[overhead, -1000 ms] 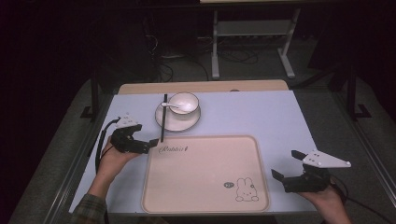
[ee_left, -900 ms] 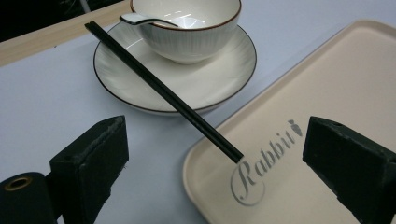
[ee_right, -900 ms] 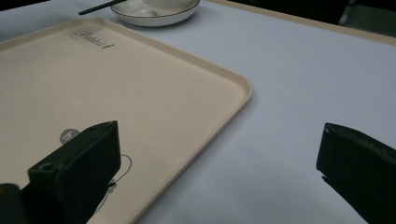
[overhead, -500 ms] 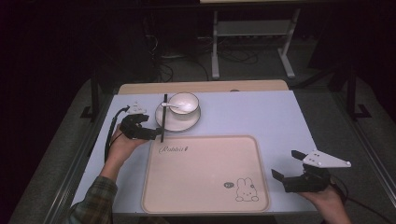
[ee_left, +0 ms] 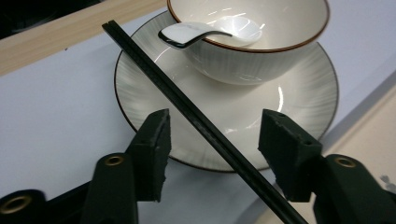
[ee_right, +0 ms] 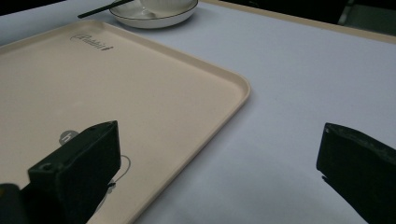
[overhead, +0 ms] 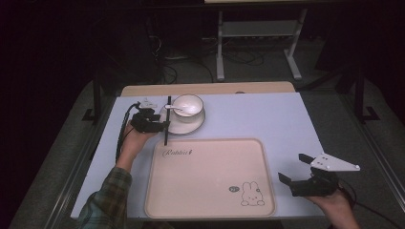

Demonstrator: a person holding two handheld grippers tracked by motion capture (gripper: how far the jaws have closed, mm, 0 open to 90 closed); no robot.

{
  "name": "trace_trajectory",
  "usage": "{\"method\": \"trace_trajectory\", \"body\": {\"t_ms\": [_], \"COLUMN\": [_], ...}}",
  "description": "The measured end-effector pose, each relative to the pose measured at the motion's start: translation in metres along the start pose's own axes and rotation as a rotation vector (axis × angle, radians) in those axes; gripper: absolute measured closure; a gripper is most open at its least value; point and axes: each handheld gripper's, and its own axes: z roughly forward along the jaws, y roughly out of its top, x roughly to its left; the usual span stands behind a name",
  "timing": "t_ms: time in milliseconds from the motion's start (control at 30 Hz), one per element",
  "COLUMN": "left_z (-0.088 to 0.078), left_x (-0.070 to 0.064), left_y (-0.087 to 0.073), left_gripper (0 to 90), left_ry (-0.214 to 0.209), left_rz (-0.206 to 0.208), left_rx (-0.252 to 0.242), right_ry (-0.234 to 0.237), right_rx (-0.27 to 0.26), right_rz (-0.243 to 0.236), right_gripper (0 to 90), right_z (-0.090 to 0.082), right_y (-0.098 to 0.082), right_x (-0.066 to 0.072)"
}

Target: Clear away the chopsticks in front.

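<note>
My left gripper (ee_left: 212,140) has just been closing its jaws around the black chopsticks (ee_left: 196,116), pads on either side but not yet pressing. The chopsticks run diagonally from upper left to lower right, resting across the saucer (ee_left: 299,93) rim. Behind sits the bowl (ee_left: 252,51) with a spoon (ee_left: 205,31). My right gripper (overhead: 298,172) gapes unclenched at lower right, beside the tray (overhead: 210,191).

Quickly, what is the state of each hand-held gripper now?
Left hand-held gripper: jaws have just been closing around the black chopsticks, pads not yet touching them.
Right hand-held gripper: open, holding nothing.
</note>
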Motion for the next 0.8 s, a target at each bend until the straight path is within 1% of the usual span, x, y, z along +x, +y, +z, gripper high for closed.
{"method": "trace_trajectory", "body": {"t_ms": [33,67,100,133,200,233,533,800], "left_z": [0.003,0.003,0.006,0.01,0.012,0.015,0.021,0.025], "left_x": [0.001,0.001,0.002,0.003,0.003,0.003,0.002,0.004], "left_y": [0.001,0.001,0.001,0.002,0.002,0.002,0.002,0.005], "left_gripper": [47.2,48.7,48.7,51.4,52.9,53.5,59.9,61.8], "left_ry": [0.003,0.003,0.0,0.0,0.0,0.008,0.007,0.016], "left_rz": [-0.001,-0.001,-0.007,-0.015,-0.013,-0.011,-0.02,-0.028], "left_rx": [0.017,0.017,0.023,0.03,0.038,0.057,0.072,0.073], "right_ry": [0.0,0.0,0.0,0.0,0.001,0.001,0.003,0.006], "right_rx": [0.0,0.0,0.0,-0.001,-0.001,0.0,-0.003,-0.007], "right_rz": [0.001,0.001,0.002,0.001,0.001,0.003,0.007,0.014], "right_gripper": [0.0,0.0,0.0,0.0,0.0,0.0,0.0,0.0], "right_z": [0.0,0.0,0.0,0.0,0.0,0.0,0.0,-0.001], "right_y": [0.0,0.0,0.0,0.0,0.0,0.0,-0.001,-0.001], "right_x": [0.0,0.0,0.0,-0.001,-0.001,-0.001,-0.001,-0.002]}}
